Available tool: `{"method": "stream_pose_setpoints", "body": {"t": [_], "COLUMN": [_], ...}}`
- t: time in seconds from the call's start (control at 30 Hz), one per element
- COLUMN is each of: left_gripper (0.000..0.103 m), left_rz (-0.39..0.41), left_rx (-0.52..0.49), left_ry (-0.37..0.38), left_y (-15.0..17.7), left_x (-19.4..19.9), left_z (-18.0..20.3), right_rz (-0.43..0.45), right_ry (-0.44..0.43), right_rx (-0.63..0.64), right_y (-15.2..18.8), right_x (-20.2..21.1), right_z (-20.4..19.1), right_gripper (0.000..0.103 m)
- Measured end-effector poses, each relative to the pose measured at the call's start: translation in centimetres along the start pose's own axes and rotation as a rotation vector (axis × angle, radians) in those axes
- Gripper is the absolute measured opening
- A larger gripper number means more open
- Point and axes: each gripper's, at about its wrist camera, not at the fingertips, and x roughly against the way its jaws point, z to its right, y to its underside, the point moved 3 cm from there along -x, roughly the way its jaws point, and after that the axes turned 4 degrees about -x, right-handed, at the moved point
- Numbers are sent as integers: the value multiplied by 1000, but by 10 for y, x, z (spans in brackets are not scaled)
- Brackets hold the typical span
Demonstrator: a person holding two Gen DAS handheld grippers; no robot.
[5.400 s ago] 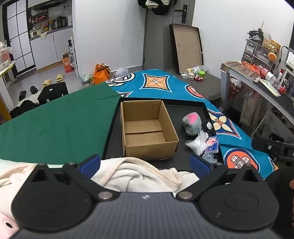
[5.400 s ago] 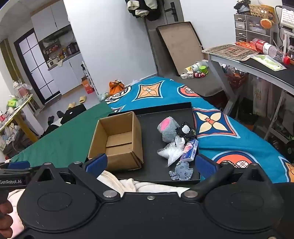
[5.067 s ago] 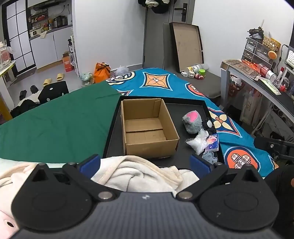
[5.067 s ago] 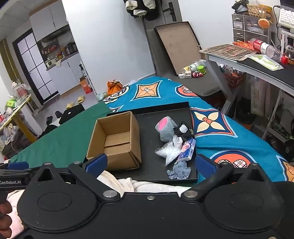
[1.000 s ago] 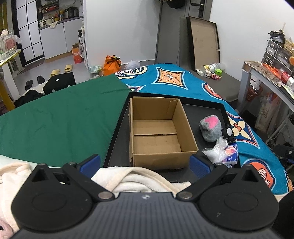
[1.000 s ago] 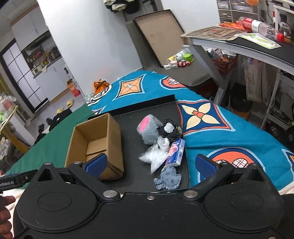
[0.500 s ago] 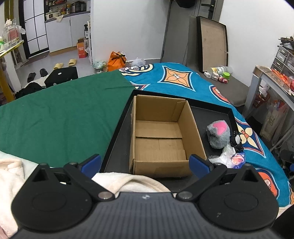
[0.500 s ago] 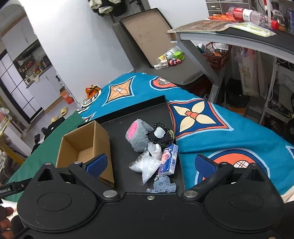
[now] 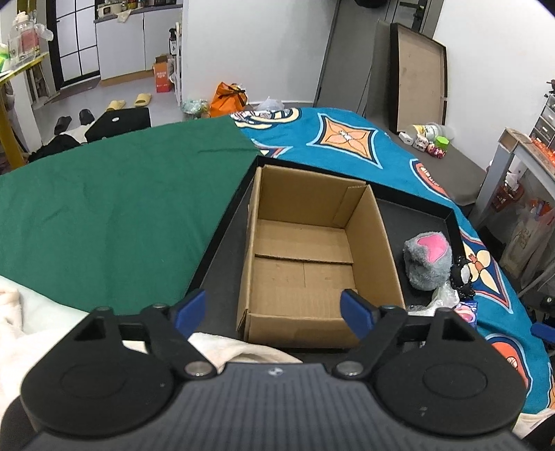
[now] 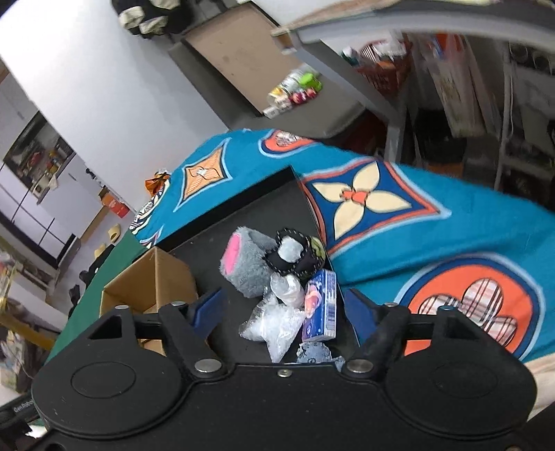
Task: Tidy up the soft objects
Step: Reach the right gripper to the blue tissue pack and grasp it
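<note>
An empty open cardboard box [image 9: 305,256] stands on a black tray [image 9: 225,249]; it also shows in the right wrist view [image 10: 152,288]. Right of the box lie a grey plush with a pink patch [image 9: 428,265] [image 10: 248,265], a black-and-white soft piece [image 10: 291,256], a clear plastic bag [image 10: 277,322], a blue packet [image 10: 321,307] and a grey lacy piece [image 10: 314,354]. My left gripper [image 9: 277,310] is open and empty over the box's near wall. My right gripper [image 10: 284,307] is open and empty just above the bag and packet.
The tray sits on a bed with a green cloth [image 9: 104,208] on the left and a blue patterned cloth [image 10: 451,222] on the right. A cream blanket [image 9: 236,348] lies at the near edge. A desk [image 10: 416,24] stands to the right.
Both grippers have moved forward and down. The left one has come close over the box. The right one has tilted and dropped close to the pile of small objects.
</note>
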Motion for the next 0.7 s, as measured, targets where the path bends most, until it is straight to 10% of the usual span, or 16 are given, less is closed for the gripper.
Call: {"method": "stream_pose_setpoints", "body": {"t": [0.7], "left_gripper": [47], "left_rz": [-55], "left_rx": [55], "left_ry": [-20], "left_y": [5], "left_x": [-57], "left_z": [-7], "right_rz": [-149], "right_ry": [-12], "right_rx": [-237], "right_y": [14], "right_x": [-69], "right_z": [39], "right_gripper": [48]}}
